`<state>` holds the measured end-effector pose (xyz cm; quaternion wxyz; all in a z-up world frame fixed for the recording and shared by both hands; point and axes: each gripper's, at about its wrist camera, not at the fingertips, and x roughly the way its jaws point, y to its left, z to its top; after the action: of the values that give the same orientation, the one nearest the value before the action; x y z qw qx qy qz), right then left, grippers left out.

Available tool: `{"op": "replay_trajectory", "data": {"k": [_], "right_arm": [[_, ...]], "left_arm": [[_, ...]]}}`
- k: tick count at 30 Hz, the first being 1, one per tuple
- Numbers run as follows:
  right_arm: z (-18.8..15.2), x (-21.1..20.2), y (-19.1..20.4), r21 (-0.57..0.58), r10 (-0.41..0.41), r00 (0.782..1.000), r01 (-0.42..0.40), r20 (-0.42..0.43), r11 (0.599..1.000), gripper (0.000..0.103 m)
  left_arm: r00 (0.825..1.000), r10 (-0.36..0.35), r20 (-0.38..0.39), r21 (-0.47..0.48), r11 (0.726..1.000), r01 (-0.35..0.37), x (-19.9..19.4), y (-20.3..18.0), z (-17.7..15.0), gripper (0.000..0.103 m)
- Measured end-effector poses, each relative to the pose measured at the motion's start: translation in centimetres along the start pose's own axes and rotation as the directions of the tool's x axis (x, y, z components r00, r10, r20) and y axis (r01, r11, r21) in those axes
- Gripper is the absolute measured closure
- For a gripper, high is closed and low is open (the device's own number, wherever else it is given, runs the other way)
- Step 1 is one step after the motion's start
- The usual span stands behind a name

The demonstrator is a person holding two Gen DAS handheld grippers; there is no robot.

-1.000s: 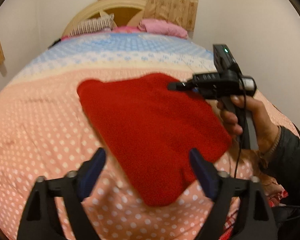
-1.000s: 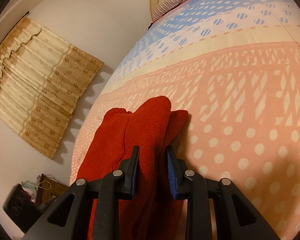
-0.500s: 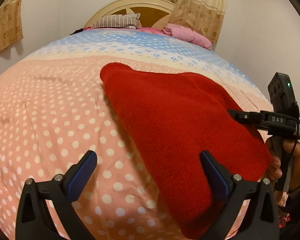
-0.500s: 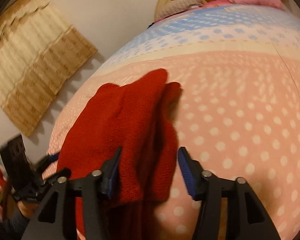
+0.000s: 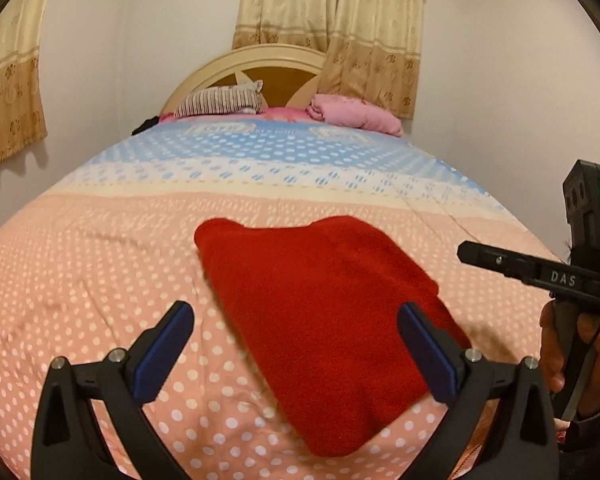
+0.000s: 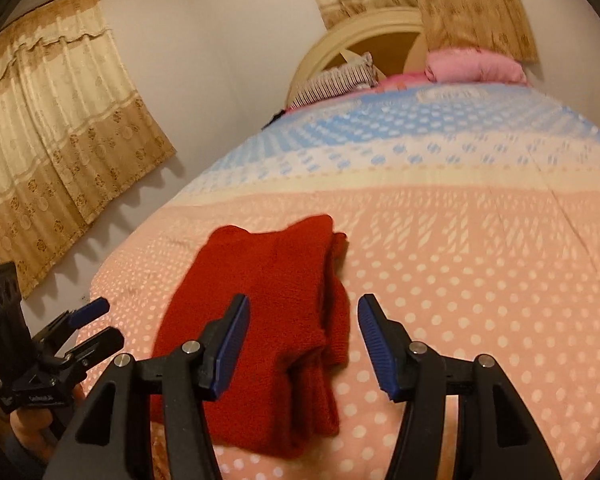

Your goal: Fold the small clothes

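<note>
A red knitted garment [image 5: 320, 312] lies folded on the pink dotted bedspread [image 5: 80, 300], with nothing touching it. My left gripper [image 5: 296, 312] is open wide above its near part, with no cloth between the pads. In the right wrist view the same garment [image 6: 260, 300] lies ahead and to the left, its layered folded edge facing right. My right gripper [image 6: 303, 302] is open above that near edge and holds nothing. The right gripper [image 5: 472, 250] also shows at the right of the left wrist view, held by a hand. The left gripper [image 6: 96, 324] appears at the lower left of the right wrist view.
The bedspread [image 6: 480, 300] runs from pink through cream to blue toward the headboard [image 5: 268, 64]. A striped pillow [image 5: 220, 100] and a pink bundle [image 5: 352, 114] lie at the head. Curtains [image 6: 60, 152] hang on the walls to the left and behind.
The right gripper was shut on the garment's folded edge; it has opened, let go and drawn back and up. The left gripper has pulled away, so the garment looks smaller.
</note>
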<state>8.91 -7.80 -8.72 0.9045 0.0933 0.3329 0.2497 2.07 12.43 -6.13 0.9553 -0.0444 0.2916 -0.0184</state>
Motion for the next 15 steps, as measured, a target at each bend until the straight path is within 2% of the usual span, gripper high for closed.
{"op": "replay_trajectory", "data": {"k": [15], "right_arm": [[0.1,-1.3,2.6,-0.046,0.002,1.0,-0.001,0.015,0.999,0.045]], "left_arm": [[1.0,0.0,0.01,-0.007,1.0,0.0,-0.5,0.0,0.3,0.0]]}}
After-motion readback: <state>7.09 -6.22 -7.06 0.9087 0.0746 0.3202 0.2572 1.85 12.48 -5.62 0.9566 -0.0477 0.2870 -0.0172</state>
